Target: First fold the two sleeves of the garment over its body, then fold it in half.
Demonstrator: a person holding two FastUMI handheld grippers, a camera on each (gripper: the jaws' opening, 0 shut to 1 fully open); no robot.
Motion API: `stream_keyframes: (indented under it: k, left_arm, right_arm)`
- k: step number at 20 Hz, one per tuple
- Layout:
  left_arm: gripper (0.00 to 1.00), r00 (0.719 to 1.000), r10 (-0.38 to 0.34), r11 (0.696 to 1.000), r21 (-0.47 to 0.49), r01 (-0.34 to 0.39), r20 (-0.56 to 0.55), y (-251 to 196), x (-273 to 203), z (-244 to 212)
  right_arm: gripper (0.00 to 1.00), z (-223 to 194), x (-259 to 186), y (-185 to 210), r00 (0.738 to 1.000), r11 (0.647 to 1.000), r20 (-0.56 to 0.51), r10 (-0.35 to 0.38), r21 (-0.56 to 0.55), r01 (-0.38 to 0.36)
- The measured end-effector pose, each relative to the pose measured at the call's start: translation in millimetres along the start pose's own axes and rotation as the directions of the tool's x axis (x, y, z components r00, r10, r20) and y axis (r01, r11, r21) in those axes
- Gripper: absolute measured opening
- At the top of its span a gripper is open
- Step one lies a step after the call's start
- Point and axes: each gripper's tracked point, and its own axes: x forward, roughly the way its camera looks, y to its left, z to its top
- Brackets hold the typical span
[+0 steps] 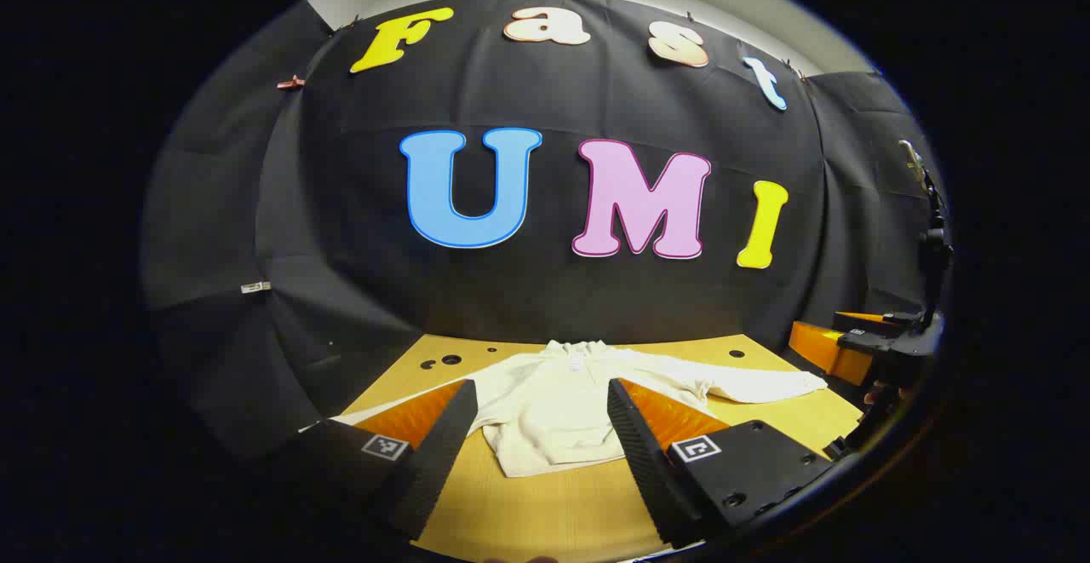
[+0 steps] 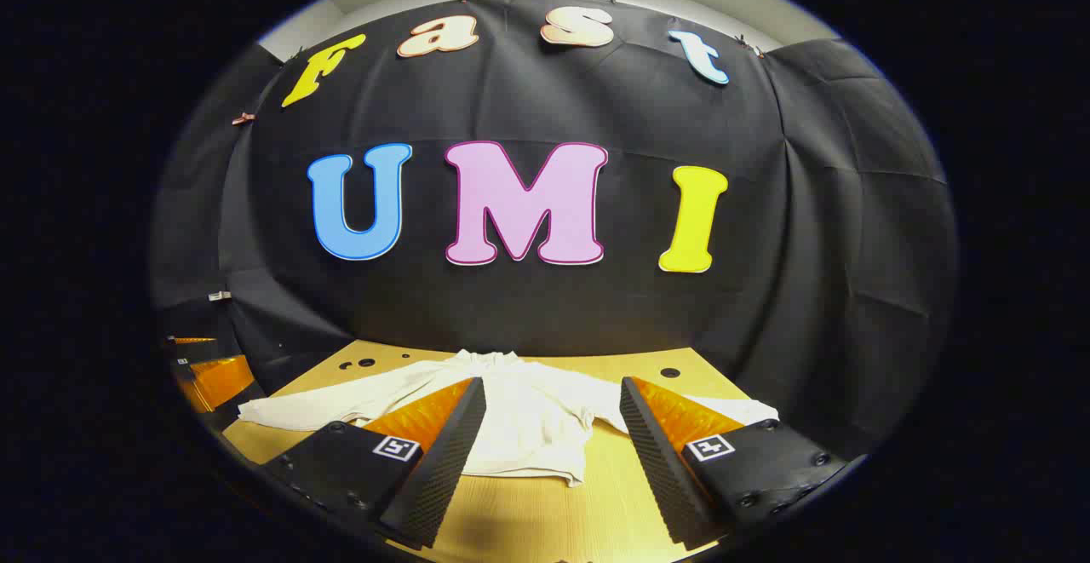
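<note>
A: How far along?
B: Nothing folded. At the bottom of each frame, the left gripper and right gripper stand spread, pinching nothing. Beyond, mid-frame, the white garment lies flat on the table, sleeves out.
A: Any difference between views?
B: The left gripper view catches the other gripper at its right edge; the right gripper view shows the far sleeve at left.
</note>
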Motion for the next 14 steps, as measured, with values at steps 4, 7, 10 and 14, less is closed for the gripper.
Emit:
stream_keyframes:
  k: [4,7,10,14]
  left_arm:
    - [0.96,1.0,-0.003,1.0,-0.003,0.003,-0.002,-1.6,11.1,2.5]
    - [0.96,1.0,0.005,1.0,0.009,-0.005,-0.003,0.6,17.6,3.4]
    - [0.96,1.0,0.015,1.0,0.02,-0.015,-0.007,4.8,23.2,2.0]
    - [0.96,0.999,0.028,1.0,0.001,-0.028,-0.024,8.6,30.4,-0.9]
  right_arm:
    - [0.97,2.3,2.5,-3.0,0.999,1.0,-0.034,-0.012,0.016,0.013]
    - [0.97,5.2,11.6,-9.2,0.999,1.0,-0.051,-0.019,0.02,0.02]
    - [0.97,1.2,17.0,-12.7,0.998,1.0,-0.057,-0.014,0.017,0.015]
    - [0.97,-3.0,23.7,-16.3,0.997,0.999,-0.071,-0.017,0.03,0.019]
